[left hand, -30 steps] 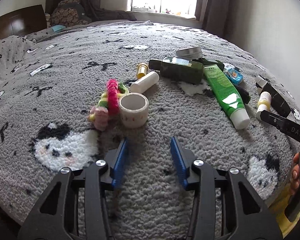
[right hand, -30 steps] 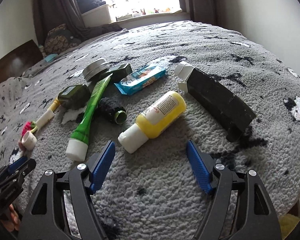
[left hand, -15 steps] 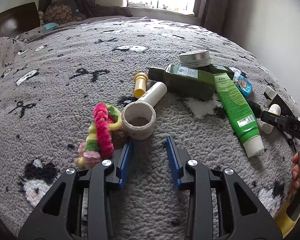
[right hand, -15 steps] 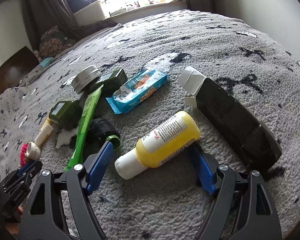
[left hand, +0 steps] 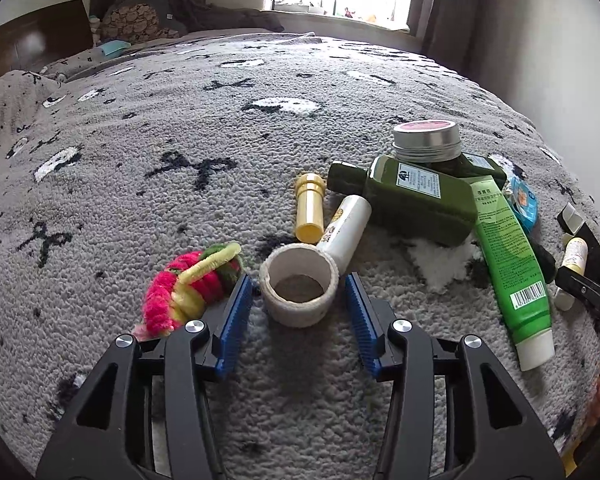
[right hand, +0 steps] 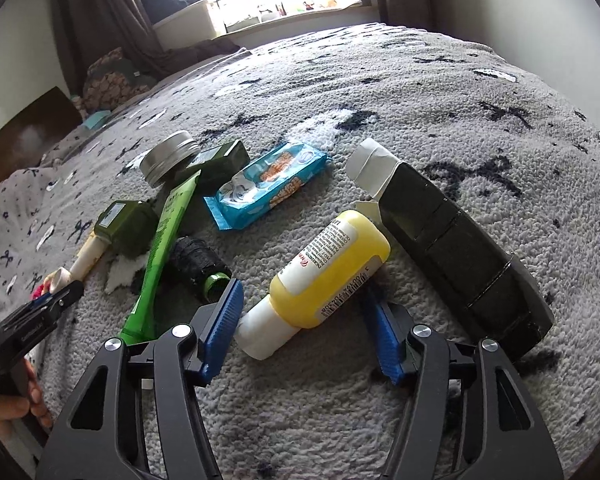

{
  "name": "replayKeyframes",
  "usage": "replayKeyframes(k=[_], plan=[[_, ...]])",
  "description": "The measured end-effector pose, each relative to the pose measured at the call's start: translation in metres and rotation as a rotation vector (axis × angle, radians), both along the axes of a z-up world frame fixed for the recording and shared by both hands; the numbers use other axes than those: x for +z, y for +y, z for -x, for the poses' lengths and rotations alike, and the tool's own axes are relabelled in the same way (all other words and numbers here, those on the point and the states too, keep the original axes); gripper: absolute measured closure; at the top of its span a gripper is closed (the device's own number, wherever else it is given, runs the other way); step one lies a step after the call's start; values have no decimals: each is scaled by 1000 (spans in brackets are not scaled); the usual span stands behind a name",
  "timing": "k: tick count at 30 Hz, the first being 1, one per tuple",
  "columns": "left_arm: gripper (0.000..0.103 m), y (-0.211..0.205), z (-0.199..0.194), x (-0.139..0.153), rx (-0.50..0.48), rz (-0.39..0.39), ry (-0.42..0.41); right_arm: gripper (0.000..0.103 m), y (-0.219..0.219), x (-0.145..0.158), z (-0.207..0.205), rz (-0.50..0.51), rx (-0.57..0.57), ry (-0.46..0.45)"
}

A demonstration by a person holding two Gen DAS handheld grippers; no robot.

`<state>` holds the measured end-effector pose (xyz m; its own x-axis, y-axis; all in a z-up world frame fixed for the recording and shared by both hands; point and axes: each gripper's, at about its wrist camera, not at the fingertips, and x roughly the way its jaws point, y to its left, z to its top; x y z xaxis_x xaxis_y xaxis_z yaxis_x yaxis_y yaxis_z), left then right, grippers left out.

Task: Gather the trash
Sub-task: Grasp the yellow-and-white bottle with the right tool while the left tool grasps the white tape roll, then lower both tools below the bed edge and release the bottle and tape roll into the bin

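1. Grey fleece blanket with black-and-white figures covers the bed, and all the trash lies on it.
2. Your left gripper sits at the lower centre of the left wrist view, jaws opening. The white tape roll stands between the blue pads, with a gap showing on each side, so nothing is pinched.
3. Just left of that roll, a pink, yellow and green pipe-cleaner bundle lies against the outer side of your left pad.
4. Above the roll you have a white tube and a small gold bottle. A dark green bottle lies further right, and a silver tin sits behind it.
5. A green tube runs down the right of that view, cap toward the bottom.
6. Your right gripper is at the lower centre of the right wrist view, jaws closing around the yellow bottle, which lies slanted with its white cap at the lower left. The right pad is tucked under the bottle's body. You cannot tell whether the pads press on it.
7. Right of the yellow bottle lies a long black box with a white flap at its upper end.
8. A blue snack wrapper lies above centre there, and a black roll with a green end lies left of your left pad.
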<state>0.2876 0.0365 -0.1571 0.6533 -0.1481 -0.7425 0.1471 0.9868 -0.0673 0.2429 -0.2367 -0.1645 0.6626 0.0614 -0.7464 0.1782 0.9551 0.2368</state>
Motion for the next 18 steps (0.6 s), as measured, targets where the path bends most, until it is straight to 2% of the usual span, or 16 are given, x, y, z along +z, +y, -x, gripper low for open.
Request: replayKeyframes(k=[2, 3, 5, 8, 10, 18], plan=[[63, 1, -2, 0, 1, -2, -1, 50, 1, 1, 1, 6, 8, -2], [71, 2, -4, -1, -6, 11, 7, 53, 2, 1, 1, 9, 13, -3], [71, 3, -3, -1, -3, 14, 6, 65, 2, 1, 3, 14, 19, -4], [72, 2, 2, 1, 2, 9, -2, 71, 2, 2, 6, 14, 28, -4], [72, 1, 9, 4, -2, 8, -8, 79, 3, 3, 8, 21, 36, -6], [72, -2, 54, 20, -8, 18, -42, 80, 8, 7, 25, 61, 54, -25]])
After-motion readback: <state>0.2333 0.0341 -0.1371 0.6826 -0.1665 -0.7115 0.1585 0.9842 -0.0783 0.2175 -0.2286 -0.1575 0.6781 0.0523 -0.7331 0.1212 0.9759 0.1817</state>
